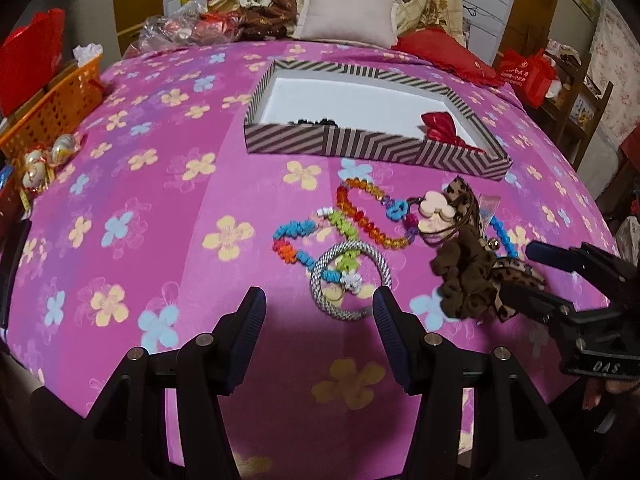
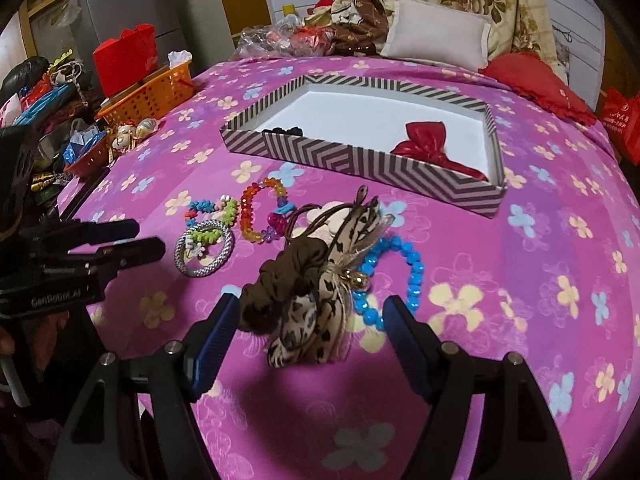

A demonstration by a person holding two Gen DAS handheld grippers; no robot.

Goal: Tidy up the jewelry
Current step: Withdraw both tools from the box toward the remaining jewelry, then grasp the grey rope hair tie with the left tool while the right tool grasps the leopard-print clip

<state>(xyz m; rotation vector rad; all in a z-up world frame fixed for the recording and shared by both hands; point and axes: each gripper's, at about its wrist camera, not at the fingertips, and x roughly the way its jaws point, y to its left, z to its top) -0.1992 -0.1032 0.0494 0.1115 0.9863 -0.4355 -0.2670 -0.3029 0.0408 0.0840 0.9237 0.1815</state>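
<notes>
Hovering over the pink floral bedspread, the left gripper stands wide and empty near the silver mesh bangle. The right gripper gapes around the brown scrunchie and leopard bow, pads apart. Beaded bracelets lie before the striped box.

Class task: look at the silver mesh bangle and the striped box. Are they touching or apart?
Apart. The left wrist view shows the silver mesh bangle lying on the pink bedspread, with bare fabric and beaded bracelets between it and the striped box.
</notes>
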